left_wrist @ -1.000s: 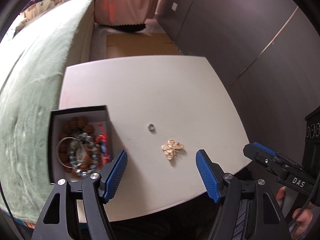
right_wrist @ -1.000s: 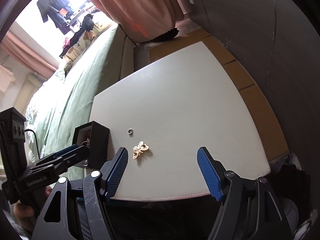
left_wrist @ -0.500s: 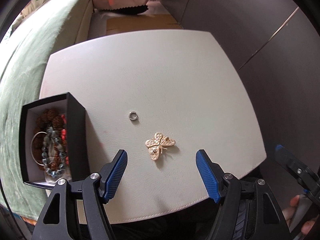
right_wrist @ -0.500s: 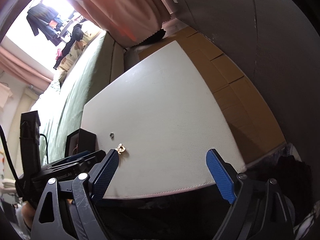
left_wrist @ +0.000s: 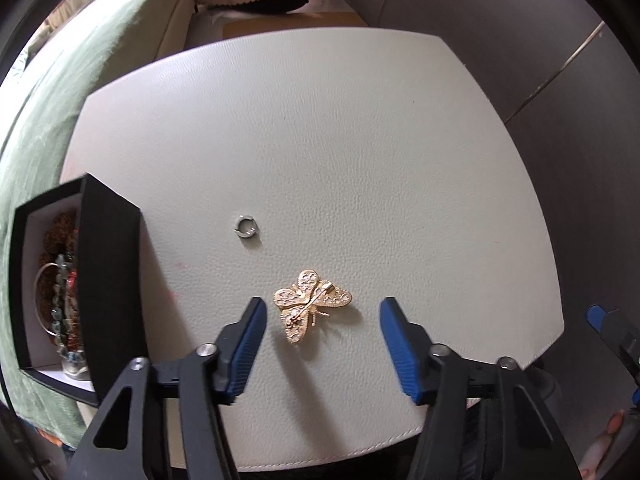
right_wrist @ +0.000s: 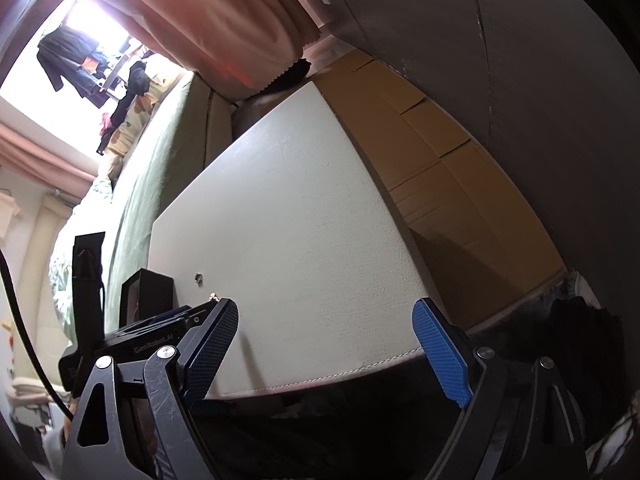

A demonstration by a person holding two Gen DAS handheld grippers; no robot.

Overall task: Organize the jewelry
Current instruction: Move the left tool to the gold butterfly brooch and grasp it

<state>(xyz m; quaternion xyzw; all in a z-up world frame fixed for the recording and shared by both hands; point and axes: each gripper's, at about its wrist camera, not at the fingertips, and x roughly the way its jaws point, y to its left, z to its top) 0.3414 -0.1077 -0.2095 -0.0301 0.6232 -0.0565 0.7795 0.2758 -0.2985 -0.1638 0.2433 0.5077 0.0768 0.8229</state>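
Jaws on my left gripper point(left_wrist: 320, 312) have just been closing, yet stay open around the gold butterfly brooch point(left_wrist: 311, 305), touching nothing; since a second ago I've dropped closer to it. Right gripper point(right_wrist: 325, 322) stands wide, holding nothing, over the counter point(left_wrist: 360, 140) edge. One silver ring point(left_wrist: 245, 226) lies near the brooch; one black box point(left_wrist: 108, 280) of beads stands left.

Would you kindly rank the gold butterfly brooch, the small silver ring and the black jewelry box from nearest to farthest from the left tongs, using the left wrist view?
1. Gold butterfly brooch, between the left tongs, untouched.
2. Small silver ring, beyond it, upper left.
3. Black jewelry box, far left table edge.
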